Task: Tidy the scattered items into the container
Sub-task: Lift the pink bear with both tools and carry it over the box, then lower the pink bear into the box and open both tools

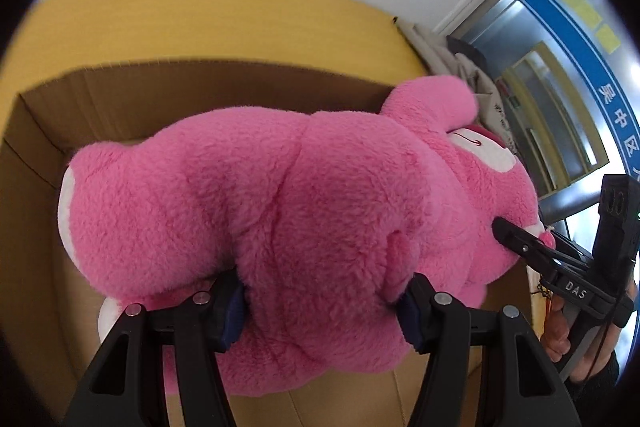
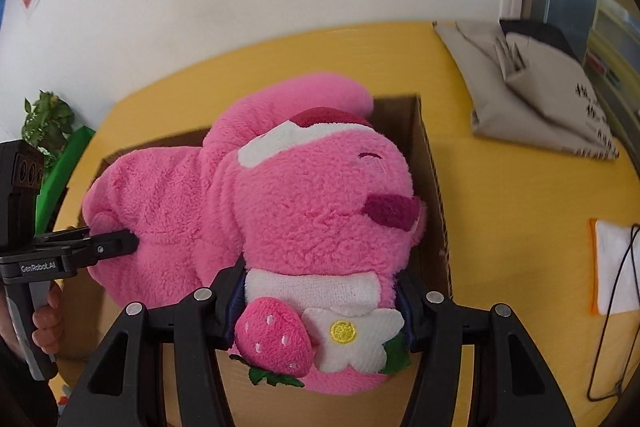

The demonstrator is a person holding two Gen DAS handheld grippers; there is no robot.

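Observation:
A big pink plush bear [image 1: 280, 211] hangs over the open cardboard box [image 1: 120, 95]. My left gripper [image 1: 320, 315] is shut on the bear's body, its blue pads pressed into the fur. My right gripper [image 2: 320, 303] is shut on the bear's head end [image 2: 304, 195], by the white bib with a strawberry [image 2: 276, 339] and flower. The box [image 2: 432, 187] sits under the bear in the right wrist view. Each gripper shows in the other's view: the right gripper [image 1: 504, 231] at the right, the left gripper [image 2: 128, 243] at the left. The box's inside is mostly hidden.
The box stands on a yellow table [image 2: 500, 195]. A grey cloth bag [image 2: 536, 95] lies at the table's far right. A white-and-orange cloth [image 2: 612, 267] with a black cable lies at the right edge. A green plant [image 2: 48, 123] stands at the left by the white wall.

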